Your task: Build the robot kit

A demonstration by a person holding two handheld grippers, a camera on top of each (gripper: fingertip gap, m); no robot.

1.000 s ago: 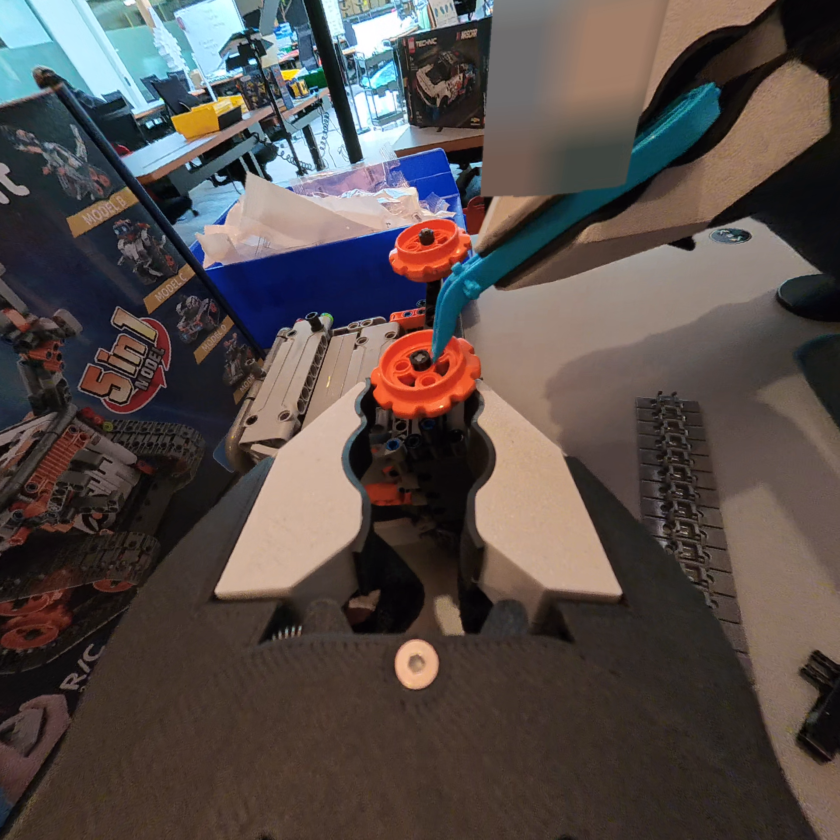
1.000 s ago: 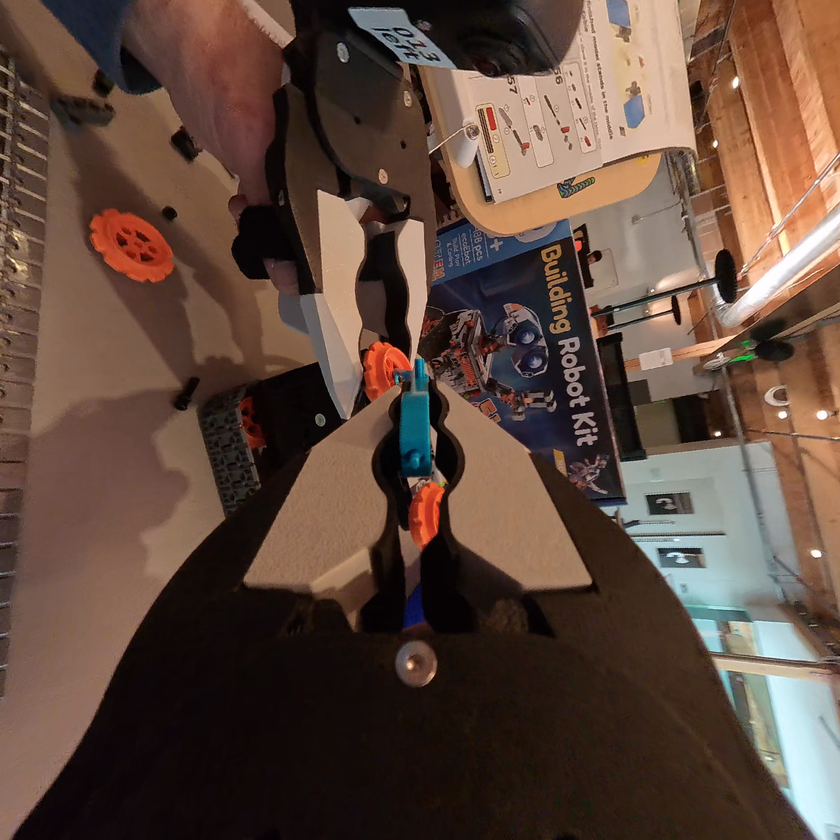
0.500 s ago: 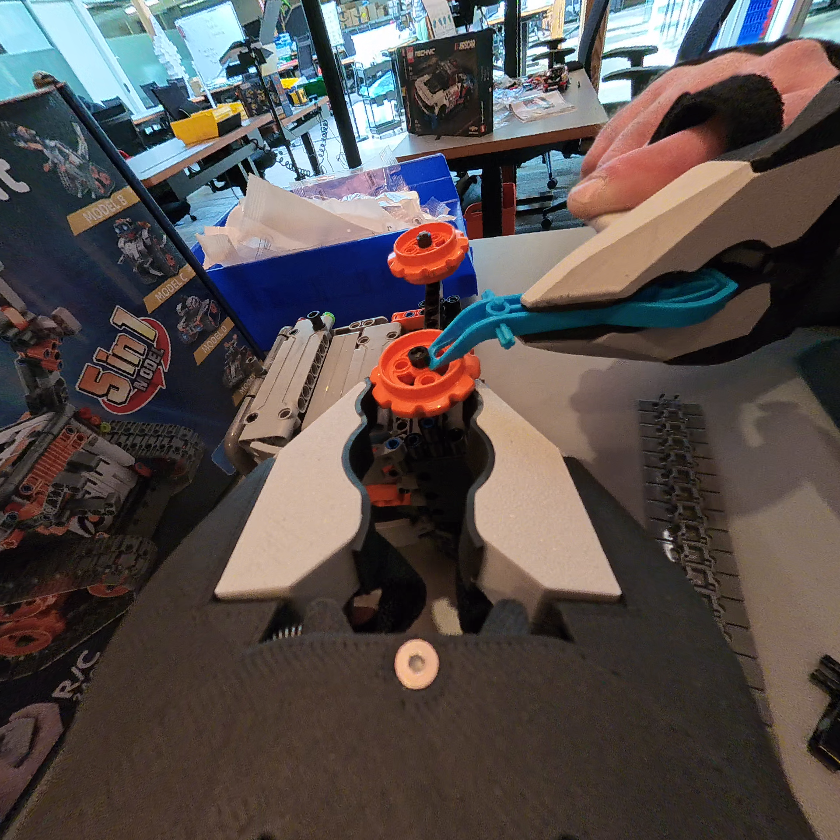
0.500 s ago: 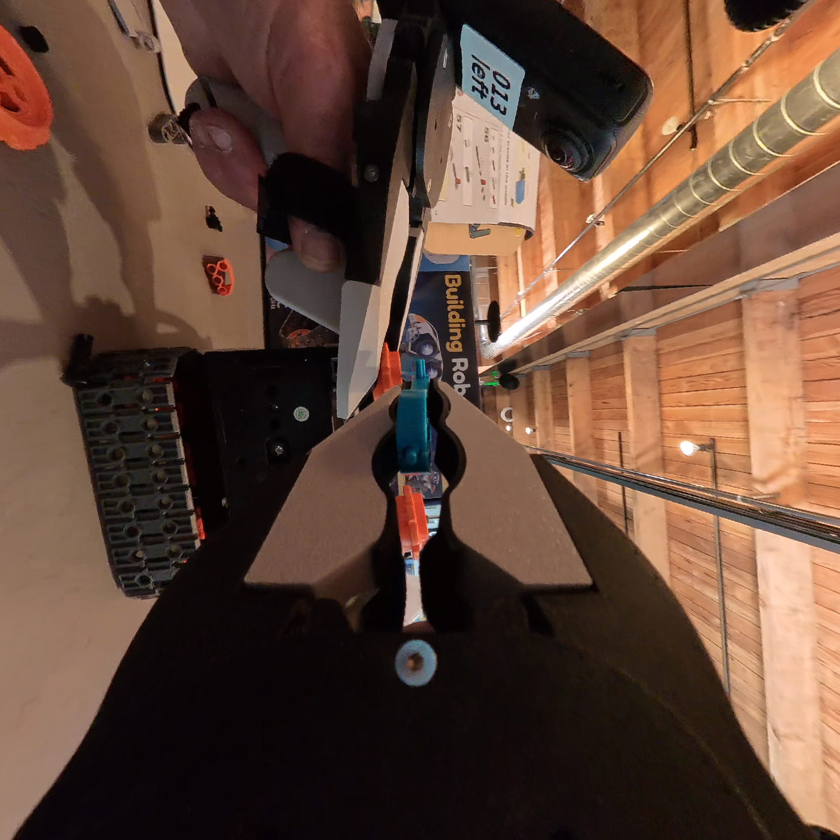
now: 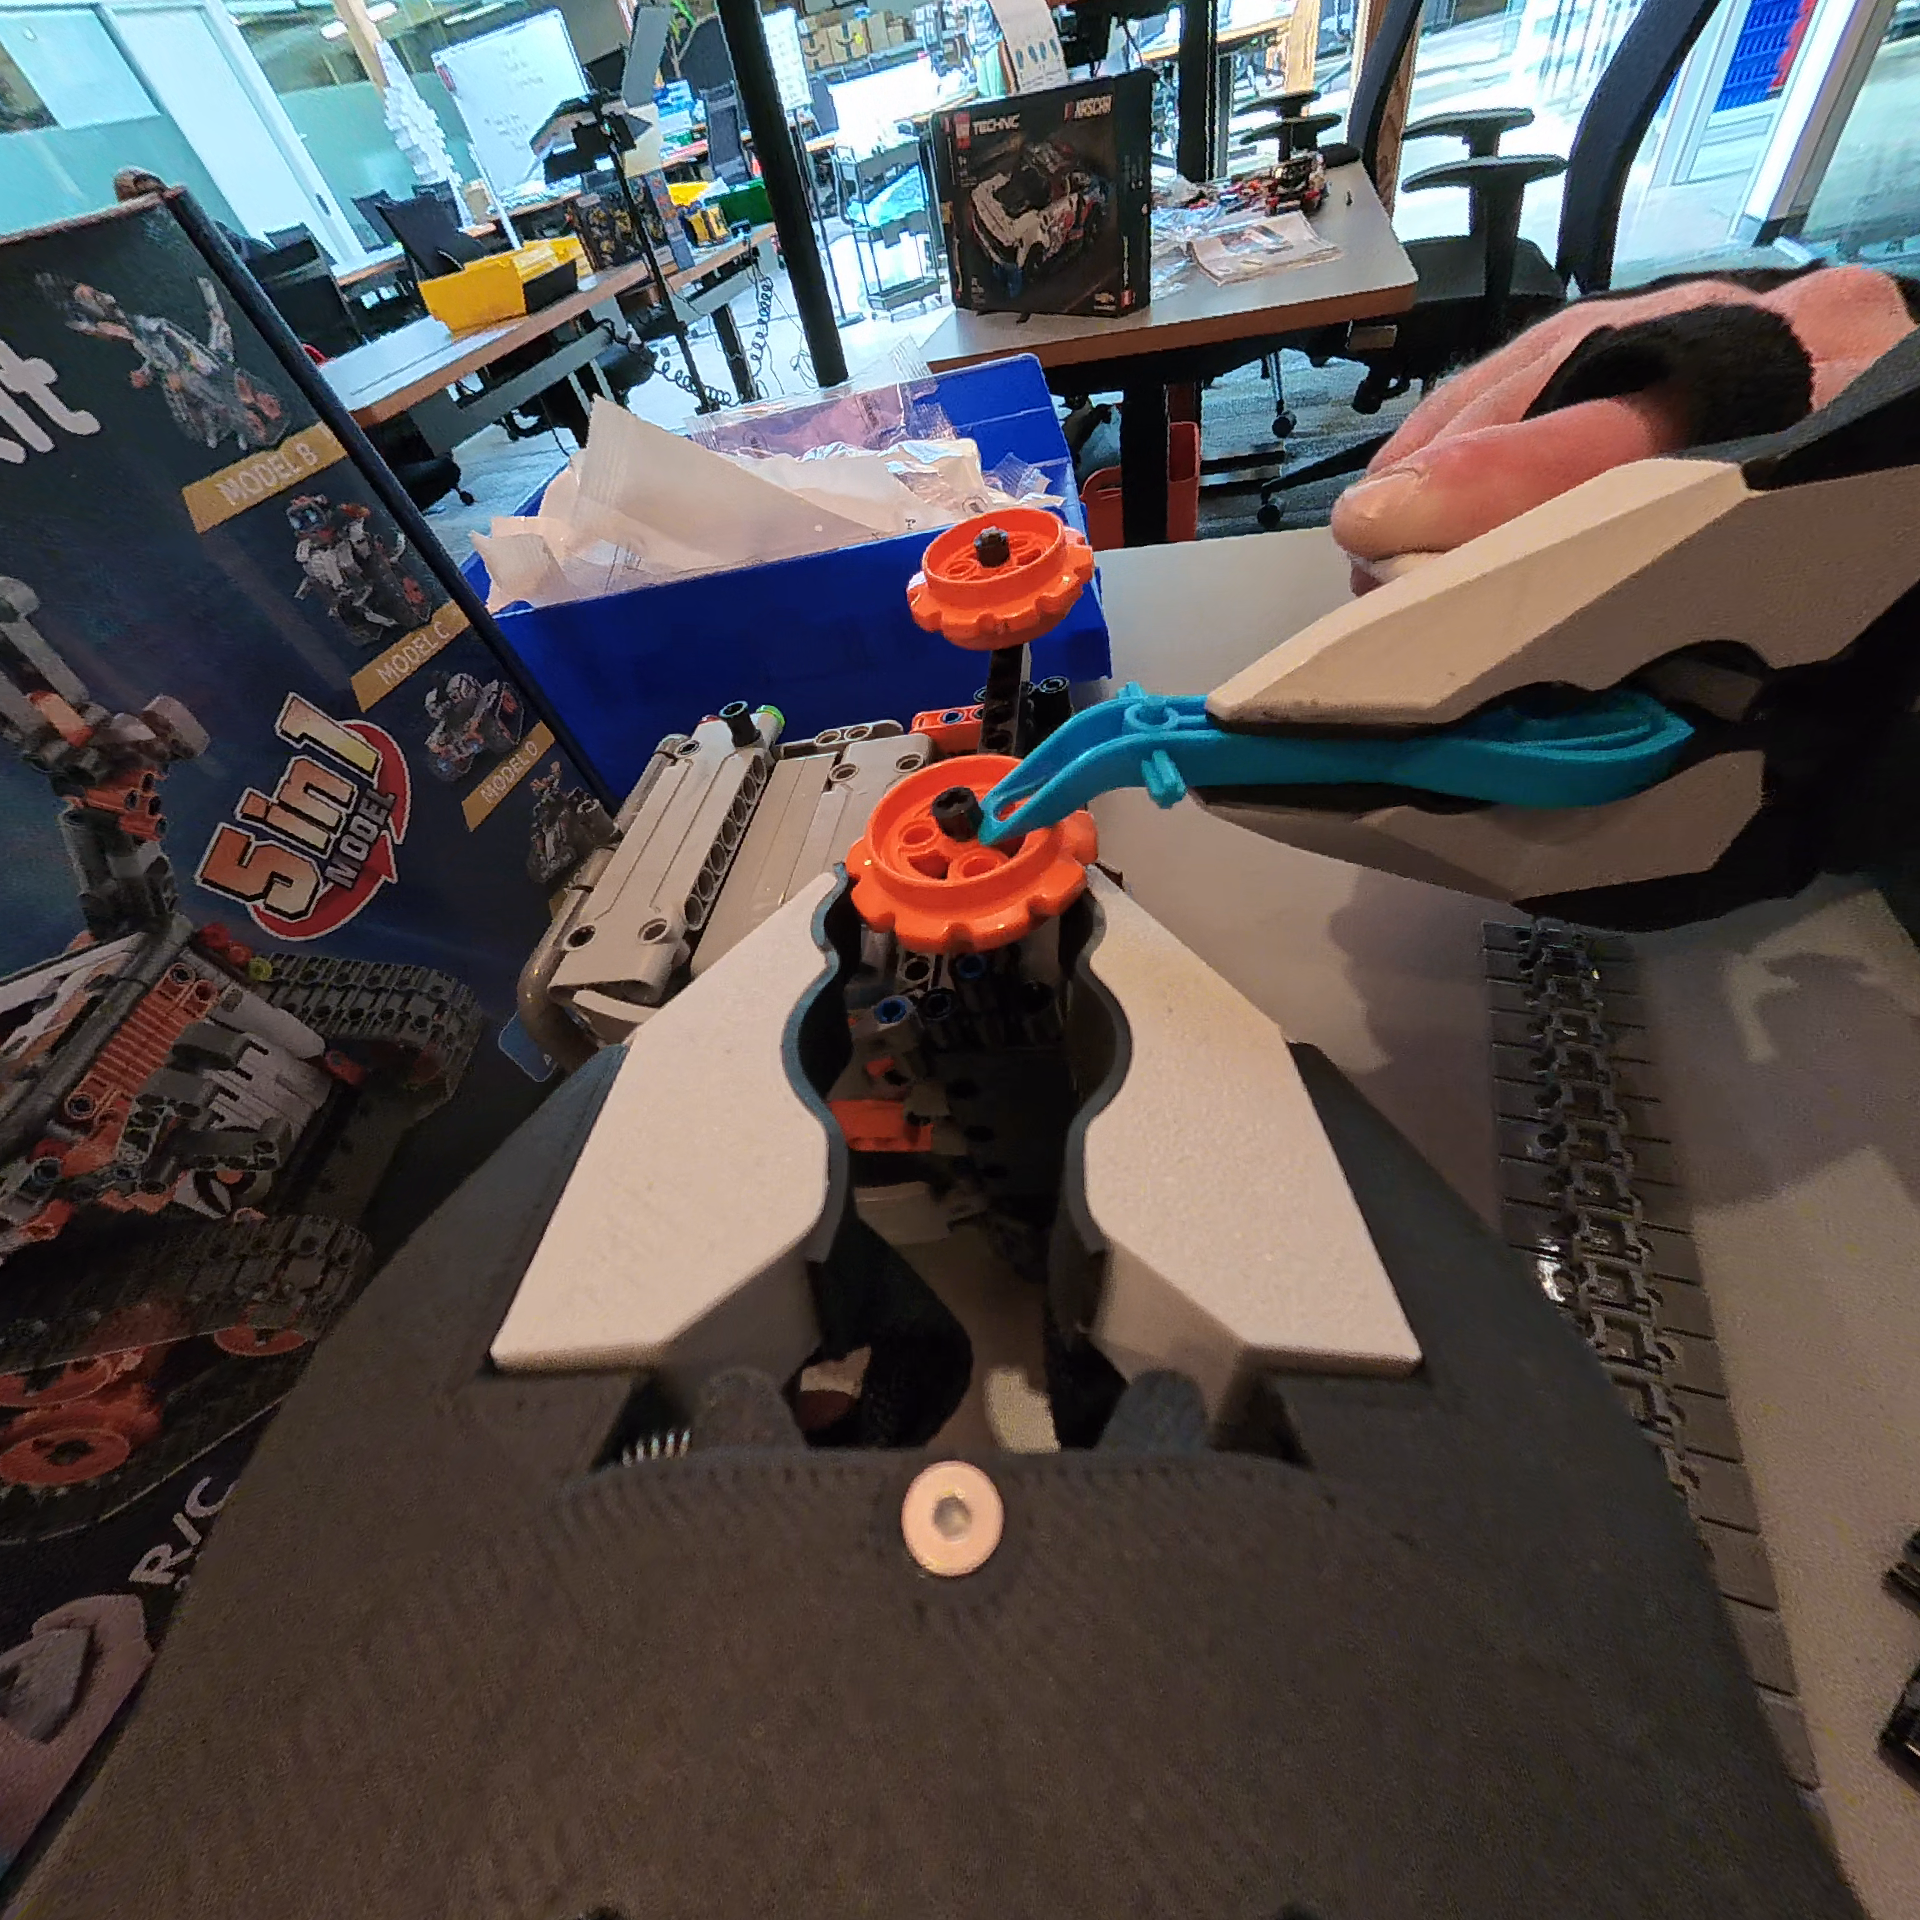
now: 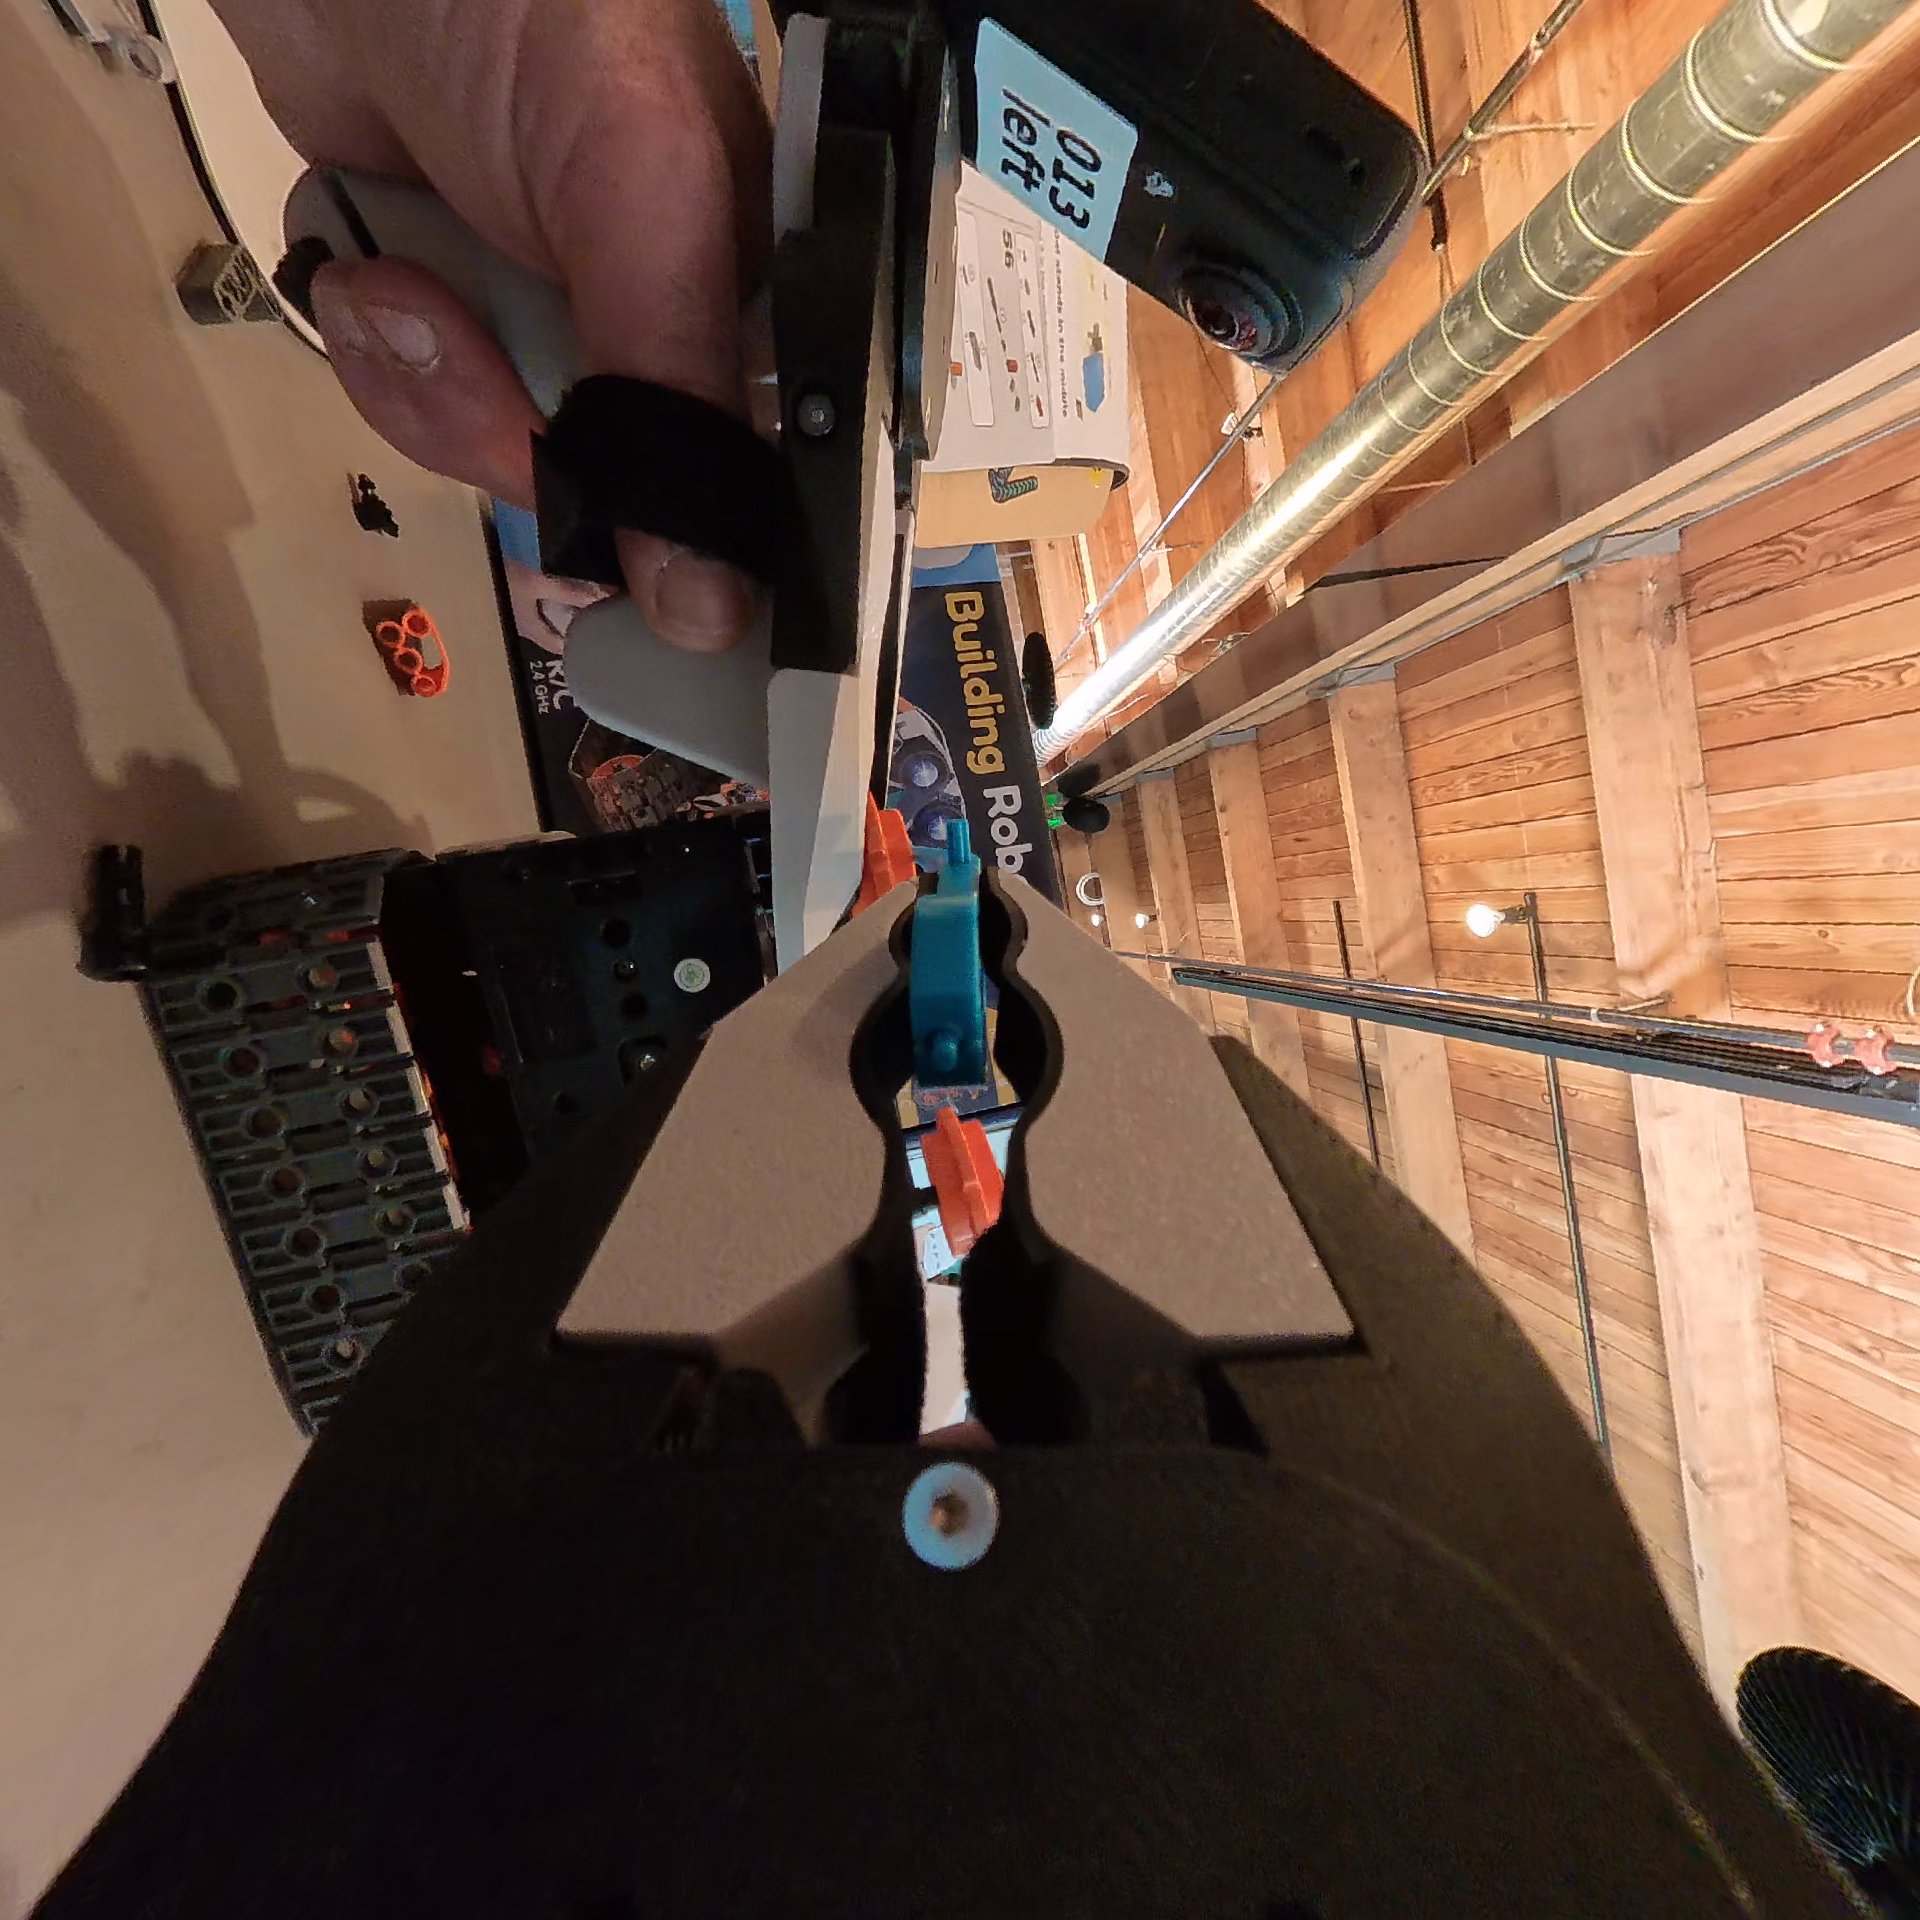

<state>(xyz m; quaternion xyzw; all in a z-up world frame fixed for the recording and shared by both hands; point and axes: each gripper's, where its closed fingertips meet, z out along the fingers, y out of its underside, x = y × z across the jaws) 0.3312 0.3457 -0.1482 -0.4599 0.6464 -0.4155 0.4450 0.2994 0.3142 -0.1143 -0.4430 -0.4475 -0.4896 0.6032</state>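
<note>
My left gripper (image 5: 961, 920) is shut on a black and grey brick-built model (image 5: 935, 1049), just under its near orange toothed wheel (image 5: 971, 868). A second orange wheel (image 5: 1003, 582) stands on an axle farther back. My right gripper (image 5: 1210, 753) comes in from the right, shut on a teal plastic tool (image 5: 1351, 753). The tool's forked tip touches the black pin (image 5: 951, 808) in the near wheel's hub. In the right wrist view the right gripper (image 6: 951, 899) clamps the teal tool (image 6: 945, 977). The model's tracked side (image 6: 301, 1122) lies at the left.
A blue bin (image 5: 790, 665) of plastic bags stands behind the model. A printed kit box (image 5: 208, 727) stands at the left. A black track strip (image 5: 1579, 1143) lies on the table at the right. A small orange piece (image 6: 410, 649) and black bits (image 6: 374, 504) lie loose. One gripper's finger ends stand about 5 cm off the other's.
My right gripper has swung from pointing steeply down to nearly level, keeping the tool tip at the near wheel's hub pin. My left gripper and the model have held still.
</note>
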